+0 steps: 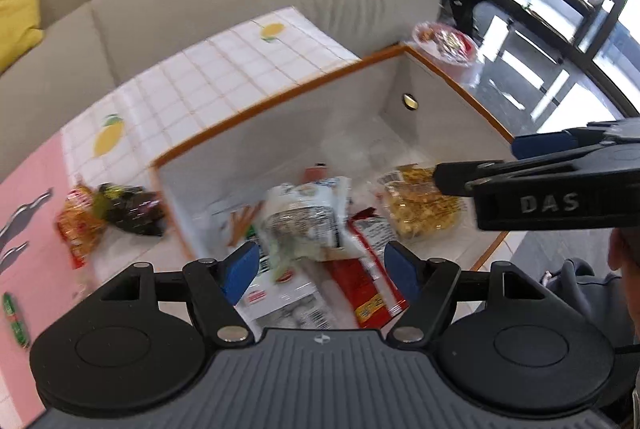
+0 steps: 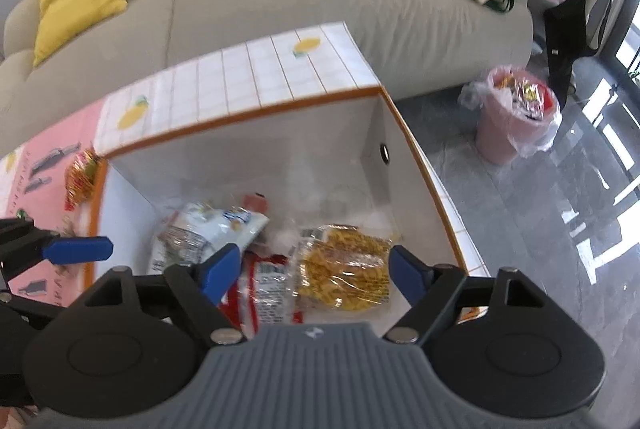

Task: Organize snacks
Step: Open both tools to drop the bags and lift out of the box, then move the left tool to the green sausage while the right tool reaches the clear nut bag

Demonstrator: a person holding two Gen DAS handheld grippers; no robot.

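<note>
A white box with an orange rim (image 1: 256,113) (image 2: 240,121) stands on the table and holds several snack packs: a white and blue bag (image 1: 304,213) (image 2: 208,229), a red packet (image 1: 368,277) (image 2: 268,277) and a clear pack of yellow snacks (image 1: 420,209) (image 2: 344,269). My left gripper (image 1: 320,269) is open and empty above the box's near side. My right gripper (image 2: 316,273) is open and empty above the yellow snack pack; it also shows in the left wrist view (image 1: 500,169). A red-yellow packet (image 1: 80,225) (image 2: 82,173) and a dark packet (image 1: 132,209) lie on the table left of the box.
The table has a white tiled cloth with lemons (image 1: 224,69) and a pink mat (image 1: 32,213). A beige sofa (image 2: 280,1) stands behind with yellow and blue cushions. A pink bin with a plastic liner (image 2: 516,113) stands on the floor to the right.
</note>
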